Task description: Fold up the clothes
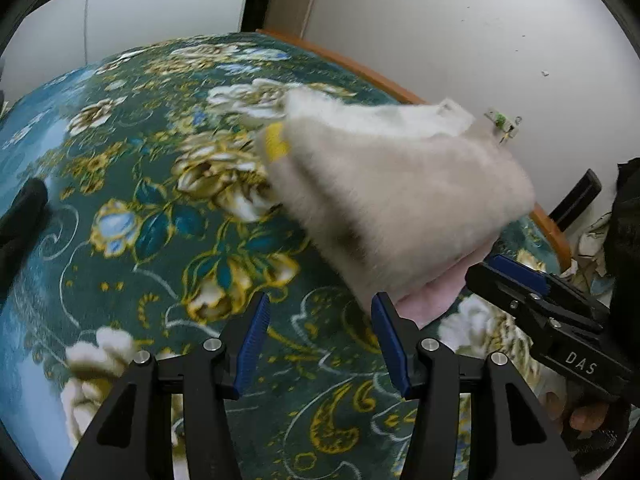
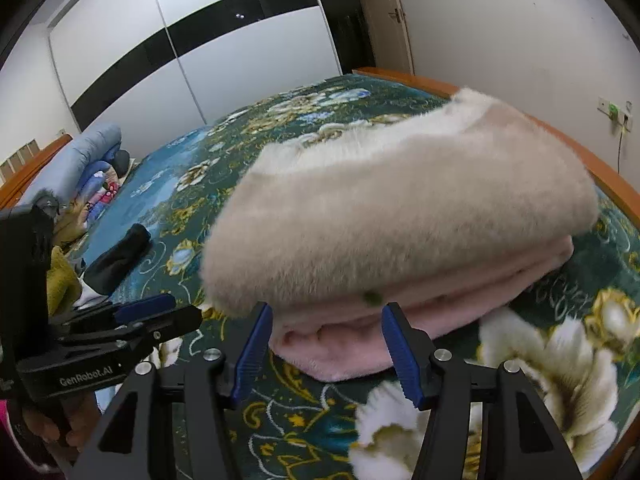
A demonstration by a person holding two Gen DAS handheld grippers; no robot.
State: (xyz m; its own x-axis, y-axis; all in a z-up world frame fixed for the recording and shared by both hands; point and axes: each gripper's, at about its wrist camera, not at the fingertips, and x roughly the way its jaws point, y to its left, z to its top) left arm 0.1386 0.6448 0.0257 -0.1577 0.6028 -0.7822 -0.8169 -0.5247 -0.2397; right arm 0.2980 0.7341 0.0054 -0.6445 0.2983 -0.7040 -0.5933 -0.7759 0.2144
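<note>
Facing wardrobe (image 2: 192,52) — right view only

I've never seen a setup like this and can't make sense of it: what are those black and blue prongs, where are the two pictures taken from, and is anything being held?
The prongs are two handheld grippers; a person carries one in each hand. Each has a wide-angle camera looking along its blue-padded fingers. One picture comes from the left gripper, the other from the right gripper; each also shows the other gripper at its edge. Both stand open and hold nothing. On the floral blanket covering the bed lies a folded fluffy cream garment with a pink lining, right in front of the right gripper. A black garment lies further off.
</note>
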